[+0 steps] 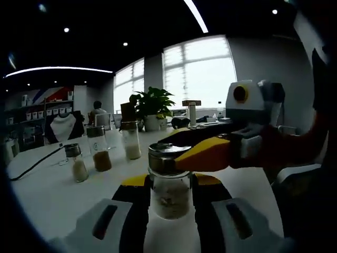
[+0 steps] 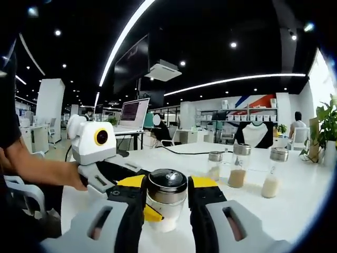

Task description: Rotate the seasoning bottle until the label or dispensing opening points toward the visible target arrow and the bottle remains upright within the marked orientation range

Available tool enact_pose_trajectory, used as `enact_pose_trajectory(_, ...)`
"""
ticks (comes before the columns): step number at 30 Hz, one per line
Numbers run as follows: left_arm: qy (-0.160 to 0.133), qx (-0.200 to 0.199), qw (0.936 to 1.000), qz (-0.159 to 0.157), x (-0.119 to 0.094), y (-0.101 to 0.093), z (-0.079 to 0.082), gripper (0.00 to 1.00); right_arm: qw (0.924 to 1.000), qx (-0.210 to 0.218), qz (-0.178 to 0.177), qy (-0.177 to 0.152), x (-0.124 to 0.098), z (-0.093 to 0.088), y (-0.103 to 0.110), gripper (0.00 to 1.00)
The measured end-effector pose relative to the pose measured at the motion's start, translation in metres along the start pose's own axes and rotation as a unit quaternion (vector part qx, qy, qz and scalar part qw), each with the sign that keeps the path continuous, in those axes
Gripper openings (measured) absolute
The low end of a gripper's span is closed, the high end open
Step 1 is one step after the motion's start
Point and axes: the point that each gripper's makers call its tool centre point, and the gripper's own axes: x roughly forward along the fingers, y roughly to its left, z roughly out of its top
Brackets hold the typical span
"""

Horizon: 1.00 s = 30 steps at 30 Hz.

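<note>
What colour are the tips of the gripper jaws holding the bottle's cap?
Yellow, on black jaws; clearest in the left gripper view, where the right gripper clamps the bottle's cap.

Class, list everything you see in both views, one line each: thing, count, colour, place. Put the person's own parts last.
Clear glass seasoning bottle with metal lid: one, pale contents, upright between both grippers' jaws.
Other glass seasoning bottles: three, pale, brown and white contents, in a row behind it.
White table: one, under the bottles.
Green potted plant: one, far table edge.
Black cable: one, across the table.
Open laptop: one, on a desk behind.
Left gripper: yellow-black jaws around the bottle's body.
Right gripper: yellow-black jaws beside the lid.
Person's forearm: one, behind the left gripper.
</note>
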Motion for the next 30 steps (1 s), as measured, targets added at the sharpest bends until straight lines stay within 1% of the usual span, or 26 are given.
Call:
enact_pose_trajectory(2,-0.001,-0.001,1.0,-0.006,-0.001,-0.002,-0.001,0.33,1.0,0.003,0.004,0.001,0.001,-0.001,0.001,0.3)
enact_pose_trajectory(4,-0.001,-0.011,0.9998,-0.015,-0.001,-0.003,-0.003,0.33,0.9999,0.005,0.009,0.003,0.001,-0.003,0.003,0.3)
enact_pose_trajectory(6,0.002,-0.009,0.9997,-0.024,-0.002,-0.006,-0.005,0.33,0.9998,0.011,0.016,0.005,0.002,-0.004,0.004,0.3)
enact_pose_trajectory(13,0.008,-0.007,0.9995,-0.03,-0.002,-0.009,-0.011,0.33,0.9995,0.021,0.019,0.015,0.002,-0.01,0.007,0.3)
enact_pose_trajectory(16,0.0,-0.017,0.9991,-0.039,-0.004,-0.01,-0.01,0.33,0.9991,0.035,0.02,0.011,0.0,-0.01,0.008,0.3)
enact_pose_trajectory(18,-0.007,-0.015,0.9992,-0.036,-0.003,-0.011,-0.008,0.33,0.9994,0.031,0.015,0.004,-0.001,-0.007,0.008,0.3)
enact_pose_trajectory(19,-0.012,-0.003,0.9995,-0.03,-0.002,-0.012,-0.005,0.33,0.9999,0.011,0.007,0.0,-0.001,-0.005,0.008,0.3)
enact_pose_trajectory(21,-0.013,0.021,0.9996,-0.011,-0.001,-0.008,-0.004,0.33,1.0,-0.004,-0.004,0.002,0.0,-0.005,0.007,0.3)
enact_pose_trajectory(23,-0.011,0.028,0.9995,0.014,0.001,-0.006,-0.003,0.33,0.9997,0.001,-0.024,0.004,0.001,-0.005,0.003,0.29)
enact_pose_trajectory(27,-0.021,0.035,0.9973,0.061,0.003,-0.003,0.002,0.34,0.9983,0.009,-0.057,-0.01,0.0,0.001,-0.003,0.29)
enact_pose_trajectory(29,-0.016,0.043,0.9964,0.071,0.005,-0.003,0.001,0.34,0.9979,0.008,-0.063,-0.01,0.001,0.001,-0.003,0.3)
enact_pose_trajectory(30,-0.01,0.043,0.9955,0.083,0.006,-0.003,-0.001,0.34,0.9973,0.005,-0.073,-0.006,0.002,-0.001,-0.003,0.3)
